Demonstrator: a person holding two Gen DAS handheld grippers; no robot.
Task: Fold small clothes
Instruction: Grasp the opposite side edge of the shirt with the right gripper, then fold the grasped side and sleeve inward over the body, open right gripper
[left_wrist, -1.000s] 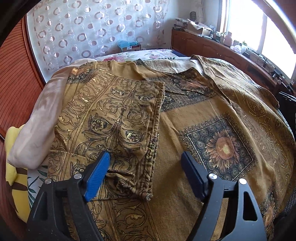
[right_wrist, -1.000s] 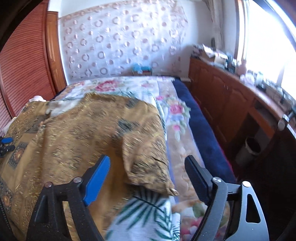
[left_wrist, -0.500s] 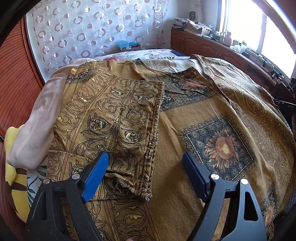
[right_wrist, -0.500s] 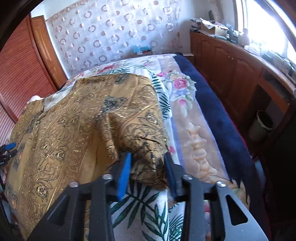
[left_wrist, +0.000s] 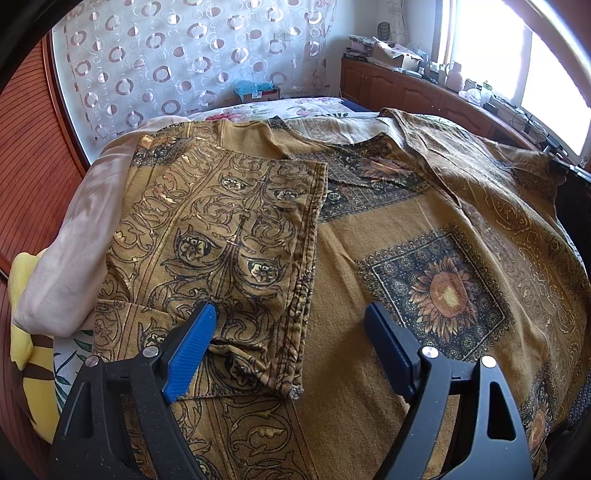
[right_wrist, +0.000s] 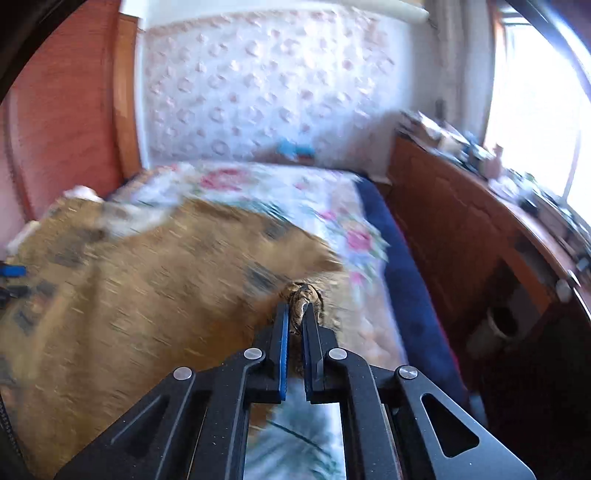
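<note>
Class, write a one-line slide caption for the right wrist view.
Right gripper shut on a bunched corner of the mustard patterned garment above the floral bedspread.

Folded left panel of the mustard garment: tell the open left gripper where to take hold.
Take the folded panel at its loose near corner, coming from the near side. The doubled hem ends there in a free edge lying between the left gripper's open jaws.

- Left gripper (left_wrist: 290, 334): jaws wide apart, tilted down, low over the brown garment (left_wrist: 388, 229), blue pads (left_wrist: 190, 349) gripping nothing.
- Right gripper (right_wrist: 295, 314): jaws squeezed nearly together, pinching a bunched corner of the garment between the blue pads, at its right edge.
</note>
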